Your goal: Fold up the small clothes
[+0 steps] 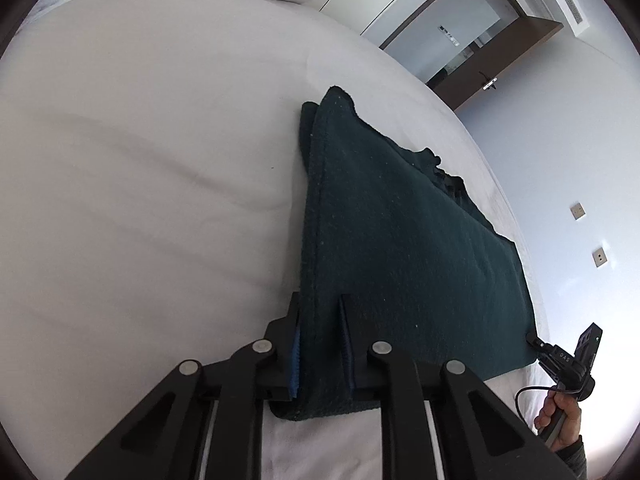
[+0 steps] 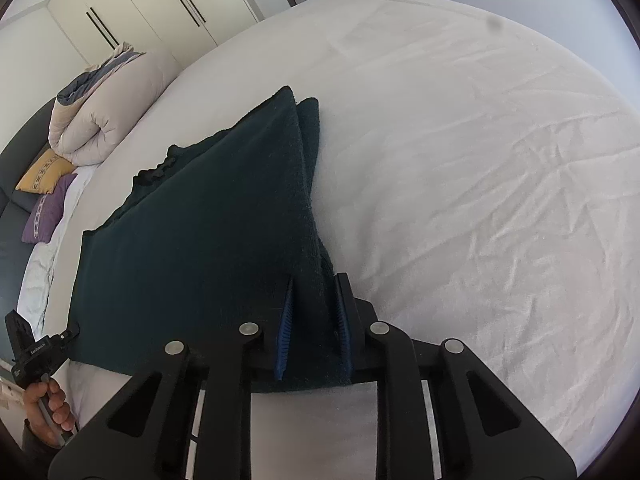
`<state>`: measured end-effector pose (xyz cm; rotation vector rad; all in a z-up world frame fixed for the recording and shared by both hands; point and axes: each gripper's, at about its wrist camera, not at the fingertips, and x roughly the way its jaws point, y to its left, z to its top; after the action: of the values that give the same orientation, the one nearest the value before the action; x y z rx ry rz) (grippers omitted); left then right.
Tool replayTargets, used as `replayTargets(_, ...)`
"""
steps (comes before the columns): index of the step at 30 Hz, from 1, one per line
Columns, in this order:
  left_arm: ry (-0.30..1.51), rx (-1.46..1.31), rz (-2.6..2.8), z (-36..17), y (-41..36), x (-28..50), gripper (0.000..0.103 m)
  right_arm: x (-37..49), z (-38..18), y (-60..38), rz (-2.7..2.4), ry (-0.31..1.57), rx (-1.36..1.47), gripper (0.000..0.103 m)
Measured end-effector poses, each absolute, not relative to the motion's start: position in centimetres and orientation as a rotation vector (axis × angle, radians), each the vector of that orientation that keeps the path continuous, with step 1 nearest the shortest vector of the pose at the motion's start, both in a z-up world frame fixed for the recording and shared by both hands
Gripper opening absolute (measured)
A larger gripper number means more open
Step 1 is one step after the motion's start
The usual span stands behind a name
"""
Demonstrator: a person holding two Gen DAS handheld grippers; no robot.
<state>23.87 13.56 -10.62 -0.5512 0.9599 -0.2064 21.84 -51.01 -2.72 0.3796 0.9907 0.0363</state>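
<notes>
A dark green knit garment point(image 1: 400, 240) lies folded over on a white bed sheet point(image 1: 140, 180). My left gripper point(image 1: 320, 304) is shut on its near left corner, with folded cloth bunched between the blue-padded fingers. In the right wrist view the same garment point(image 2: 200, 220) stretches away to the left, and my right gripper point(image 2: 314, 280) is shut on its near right corner. Each gripper shows in the other's view at the opposite end of the near edge: the right gripper point(image 1: 536, 344) and the left gripper point(image 2: 72, 330), each held by a hand. The garment's far end rests on the sheet.
A rolled beige duvet point(image 2: 96, 120) and yellow and purple cushions point(image 2: 44, 192) lie at the bed's head. White wardrobe doors point(image 2: 140, 8) stand beyond the bed. A brown door point(image 1: 492, 56) and wall sockets point(image 1: 588, 236) are on the far wall.
</notes>
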Motion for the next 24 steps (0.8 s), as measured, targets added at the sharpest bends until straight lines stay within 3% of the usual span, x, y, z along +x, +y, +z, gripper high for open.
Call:
replayTargets(6,0.958,-0.528,-0.193,-10.3,13.2,23.6,0.013,20.9,-2.3,-52.6,0.023,0.976,0.398,0.010)
replayTargets(24,0.957,-0.491,-0.200,-9.7,13.4,23.3,0.012,18.0,-1.5,-53.9,0.015,0.959,0.427,0.005)
